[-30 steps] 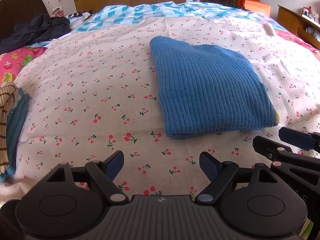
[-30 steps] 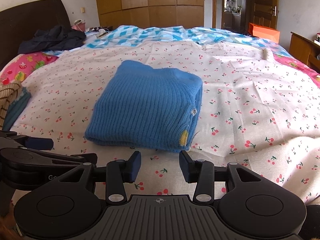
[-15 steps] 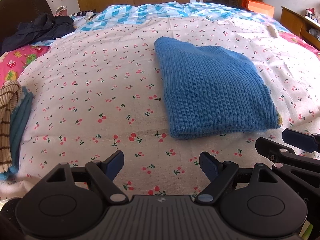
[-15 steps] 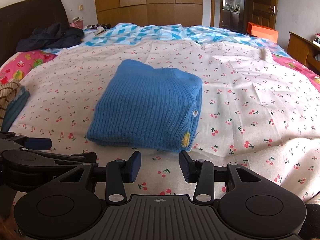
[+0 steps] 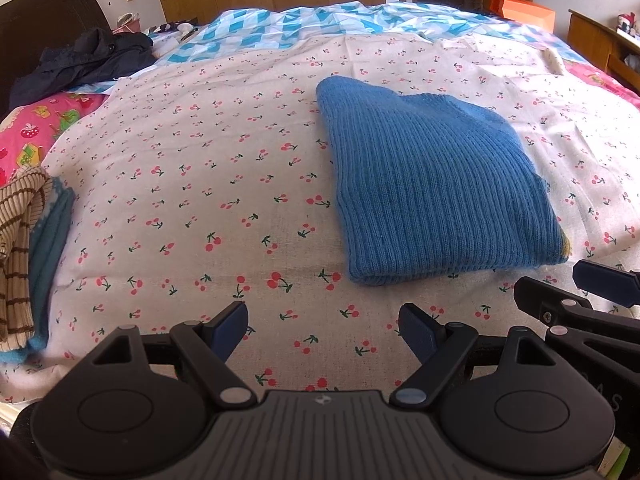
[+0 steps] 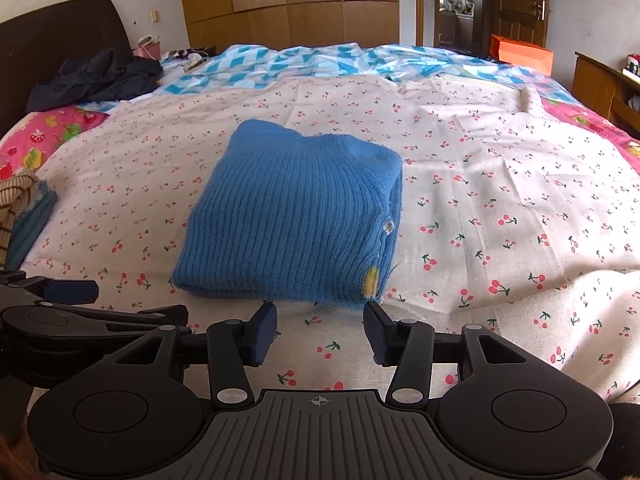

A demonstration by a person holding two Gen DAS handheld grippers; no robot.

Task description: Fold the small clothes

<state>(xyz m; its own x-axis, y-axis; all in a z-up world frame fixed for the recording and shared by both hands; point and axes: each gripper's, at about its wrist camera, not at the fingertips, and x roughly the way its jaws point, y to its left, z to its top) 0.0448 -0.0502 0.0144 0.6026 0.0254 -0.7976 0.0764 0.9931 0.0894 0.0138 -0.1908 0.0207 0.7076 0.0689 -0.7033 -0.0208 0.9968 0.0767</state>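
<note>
While the blue knitted sweater (image 6: 292,216) lies folded into a compact rectangle near the middle of the bed (image 6: 500,152), we hold both tools back at the near edge. Our left gripper (image 5: 322,330) has its fingers wide apart over bare cherry-print sheet, and our right gripper (image 6: 320,330) is opening, nothing between its fingers, just short of the sweater's near fold. We judge this fold finished; a striped garment (image 5: 16,240) at the left edge, only partly in view, probably waits next.
</note>
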